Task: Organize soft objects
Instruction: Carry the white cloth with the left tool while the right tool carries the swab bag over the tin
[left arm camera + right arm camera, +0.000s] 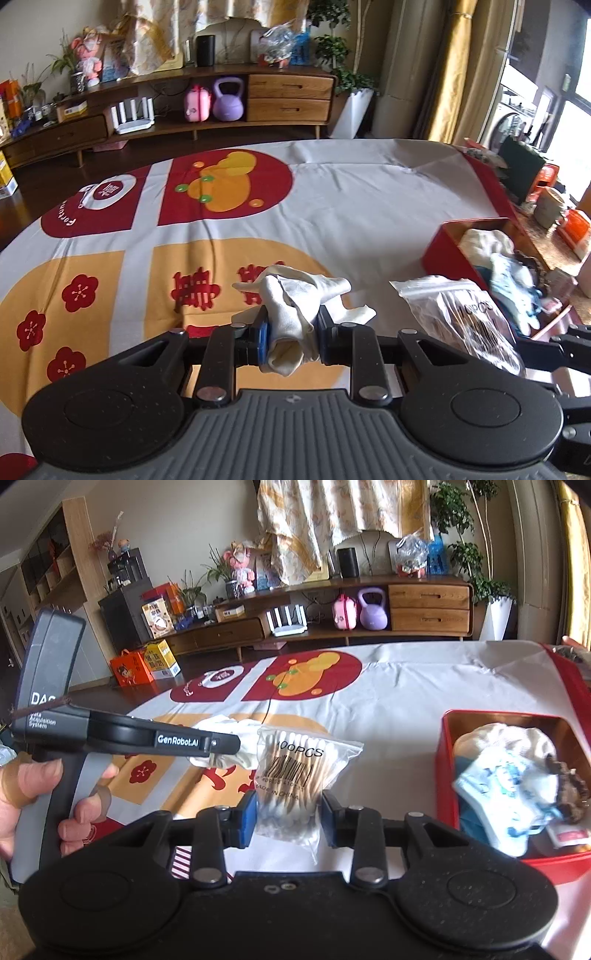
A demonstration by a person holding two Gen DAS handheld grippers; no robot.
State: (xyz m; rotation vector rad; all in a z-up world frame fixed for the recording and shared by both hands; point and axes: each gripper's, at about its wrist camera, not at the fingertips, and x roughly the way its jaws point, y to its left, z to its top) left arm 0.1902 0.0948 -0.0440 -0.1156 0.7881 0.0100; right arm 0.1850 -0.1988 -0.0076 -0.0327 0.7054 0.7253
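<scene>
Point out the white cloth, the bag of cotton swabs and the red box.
white cloth (295, 306): left wrist view, on the bunched fabric between the fingers.
bag of cotton swabs (291, 775): right wrist view, on the barcode area.
red box (448, 775): right wrist view, on its left wall.

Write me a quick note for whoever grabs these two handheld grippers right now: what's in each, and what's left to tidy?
Left gripper: shut on a white cloth, held above the tablecloth.
Right gripper: around the bag of cotton swabs; whether it is gripping I cannot tell.
Red box, on the right: already holds a cream cloth, a blue-and-white sock and a brown item.
Left: cloth and swab bag probably go into the box.
</scene>
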